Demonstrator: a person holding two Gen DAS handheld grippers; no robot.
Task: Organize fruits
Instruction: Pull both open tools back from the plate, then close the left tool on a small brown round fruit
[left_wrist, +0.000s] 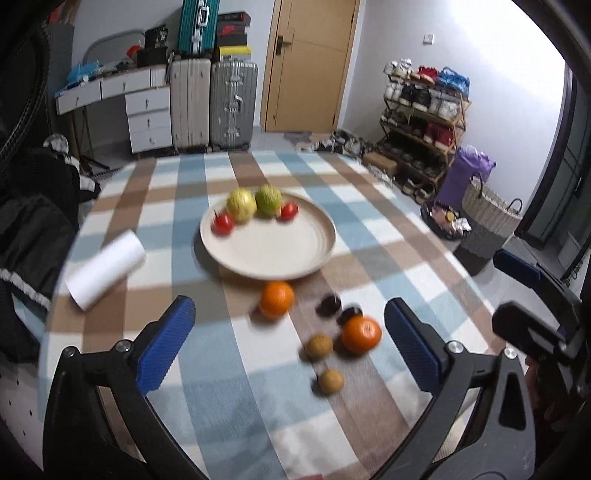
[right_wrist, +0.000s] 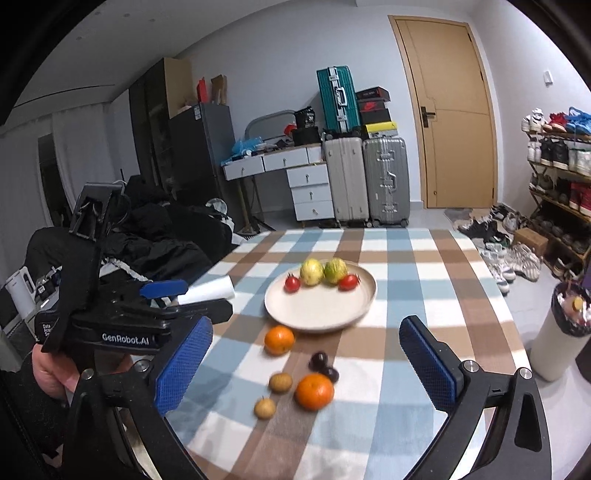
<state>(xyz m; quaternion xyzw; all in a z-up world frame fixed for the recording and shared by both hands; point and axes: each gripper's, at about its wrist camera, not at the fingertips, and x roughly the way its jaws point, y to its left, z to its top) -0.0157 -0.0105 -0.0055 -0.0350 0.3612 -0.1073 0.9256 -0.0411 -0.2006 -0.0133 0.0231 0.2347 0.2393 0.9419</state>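
Both tongs are hanging above the checked tablecloth (left_wrist: 236, 406); left gripper (left_wrist: 290, 347) and right gripper (right_wrist: 306, 367) are standing released, grasping nothing; two tomatoes (right_wrist: 292, 283) and two yellow-green fruits (right_wrist: 312, 271) are sitting at the far rim of the plate (right_wrist: 317, 314); two oranges (right_wrist: 314, 391), two dark plums (right_wrist: 318, 361) and two brown fruits (right_wrist: 280, 382) are lying loose on the cloth just nearer than the plate.

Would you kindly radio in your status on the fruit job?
Both claws, left and right, open, empty. Plate holds four fruits; six loose on tablecloth. Path unobstructed.
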